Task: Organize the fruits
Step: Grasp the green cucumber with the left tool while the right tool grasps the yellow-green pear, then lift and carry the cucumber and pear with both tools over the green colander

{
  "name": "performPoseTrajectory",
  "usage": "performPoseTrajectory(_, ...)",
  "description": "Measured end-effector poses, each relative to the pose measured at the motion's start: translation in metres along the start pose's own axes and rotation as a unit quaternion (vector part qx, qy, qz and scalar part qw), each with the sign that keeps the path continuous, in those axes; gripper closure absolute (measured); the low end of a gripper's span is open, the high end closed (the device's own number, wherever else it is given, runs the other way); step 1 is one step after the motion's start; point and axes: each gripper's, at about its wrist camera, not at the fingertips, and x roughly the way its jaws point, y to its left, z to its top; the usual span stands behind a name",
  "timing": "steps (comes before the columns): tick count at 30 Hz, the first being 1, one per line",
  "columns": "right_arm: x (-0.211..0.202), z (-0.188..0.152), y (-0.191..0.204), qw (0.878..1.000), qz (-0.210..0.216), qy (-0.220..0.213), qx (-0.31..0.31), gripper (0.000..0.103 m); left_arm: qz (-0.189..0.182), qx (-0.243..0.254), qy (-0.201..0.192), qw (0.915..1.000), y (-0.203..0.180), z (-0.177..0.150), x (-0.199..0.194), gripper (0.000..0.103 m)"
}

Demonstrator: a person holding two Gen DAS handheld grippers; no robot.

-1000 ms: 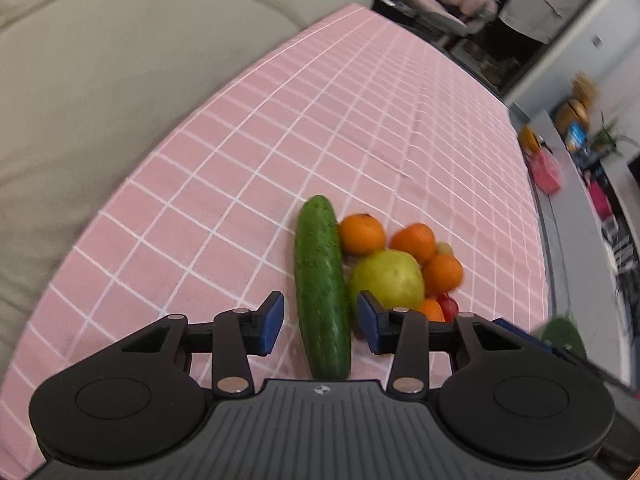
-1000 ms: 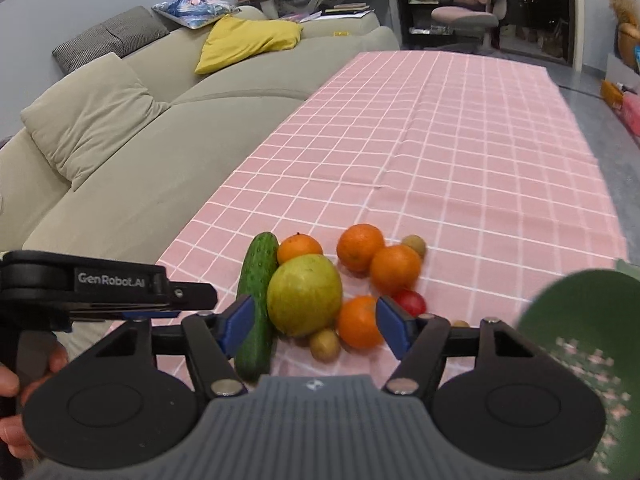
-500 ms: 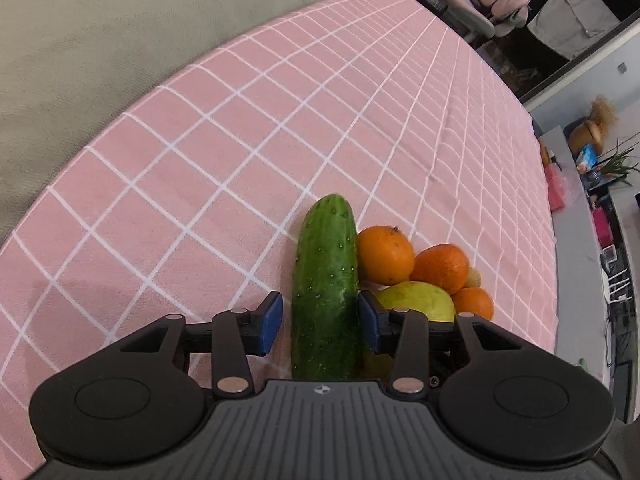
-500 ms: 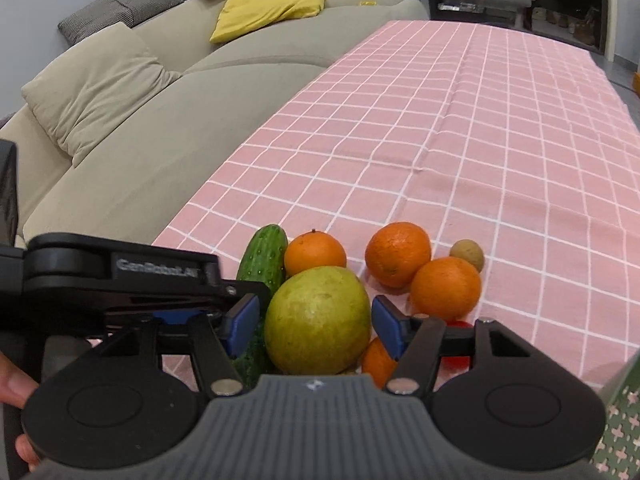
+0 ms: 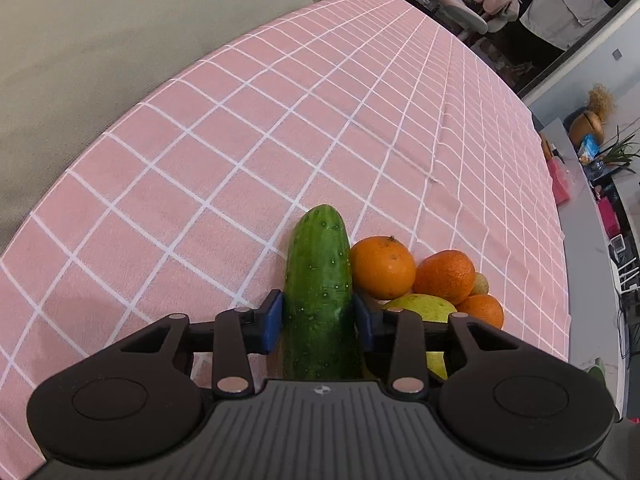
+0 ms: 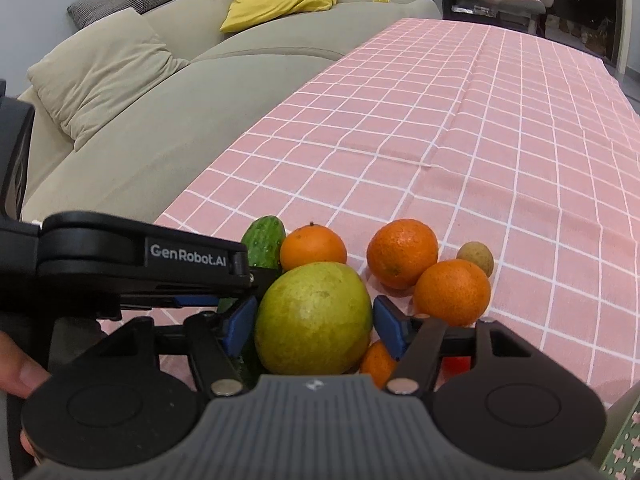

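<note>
A dark green cucumber [image 5: 316, 264] lies on the pink checked tablecloth [image 5: 240, 140], at the left of a fruit pile. My left gripper [image 5: 318, 316] straddles its near half with the jaws closing, and both blue pads touch its sides. A large yellow-green round fruit [image 6: 314, 316] sits between the pads of my right gripper [image 6: 314, 320], which stands open with the pads just beside the fruit. Three oranges [image 6: 402, 252] lie around it. A small brown fruit [image 6: 475, 258] rests behind them. A red fruit [image 6: 454, 364] is partly hidden by the right finger.
A beige sofa [image 6: 132, 128] with cushions runs along the table's left edge. The left gripper's black body [image 6: 140, 256] and a person's hand [image 6: 20, 372] sit close on the left in the right wrist view. A green patterned container [image 6: 624, 440] shows at the lower right corner.
Both grippers sank and moved forward onto the pile. The left jaws narrowed until the pads met the cucumber. The right jaws kept their width and now flank the yellow-green fruit.
</note>
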Motion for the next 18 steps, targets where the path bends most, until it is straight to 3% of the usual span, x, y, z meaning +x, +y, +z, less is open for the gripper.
performPoseTrajectory(11,-0.020,0.001,0.022,0.999,-0.020,-0.013,-0.039,0.042,-0.001,0.004,-0.034,0.9994,0.003,-0.010,-0.037,0.061)
performPoseTrajectory(18,-0.055,-0.006,0.035,0.998,-0.028,-0.036,-0.049,0.042,-0.003,0.037,-0.066,0.9971,-0.005,-0.018,-0.077,0.061)
